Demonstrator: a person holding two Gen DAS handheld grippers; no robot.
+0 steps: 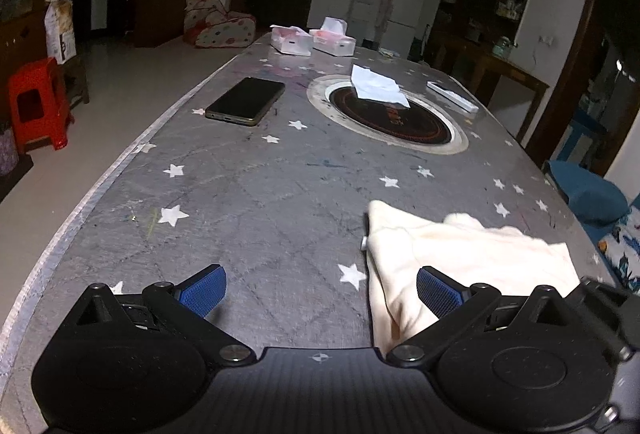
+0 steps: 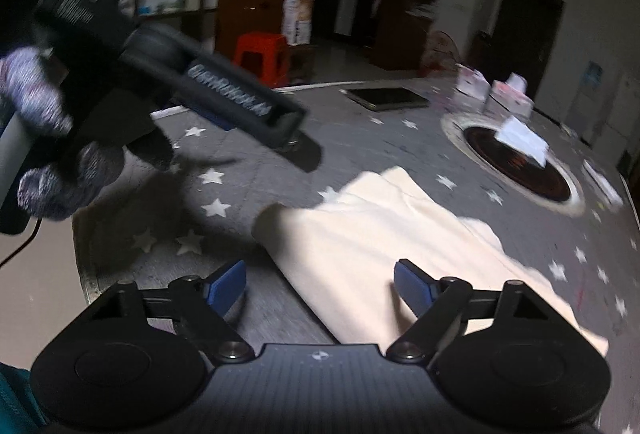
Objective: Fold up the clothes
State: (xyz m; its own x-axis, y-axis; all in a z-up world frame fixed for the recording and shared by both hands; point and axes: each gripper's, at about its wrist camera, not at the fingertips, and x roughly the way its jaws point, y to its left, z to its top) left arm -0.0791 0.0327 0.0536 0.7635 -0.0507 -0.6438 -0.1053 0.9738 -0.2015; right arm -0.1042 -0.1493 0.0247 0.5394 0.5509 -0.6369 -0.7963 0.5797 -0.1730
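A cream garment (image 1: pixel 460 258) lies bunched on the grey star-patterned table (image 1: pixel 248 202), at the lower right of the left wrist view. My left gripper (image 1: pixel 320 292) is open above the table, its right pad (image 1: pixel 438 292) over the garment's left edge, nothing between the pads. In the right wrist view the same cream garment (image 2: pixel 384 234) spreads ahead. My right gripper (image 2: pixel 320 288) stands open over its near edge, pads apart from the cloth. The other gripper's black body (image 2: pixel 168 50) and a gloved hand (image 2: pixel 44 162) fill the upper left of that view.
A dark phone (image 1: pixel 246 100) lies at the table's left. A round burner inset (image 1: pixel 388 114) with a white tissue (image 1: pixel 378 84) sits in the middle. Two tissue boxes (image 1: pixel 312 40) stand at the far end, a white remote (image 1: pixel 452 96) to the right. A red stool (image 1: pixel 38 102) stands on the floor.
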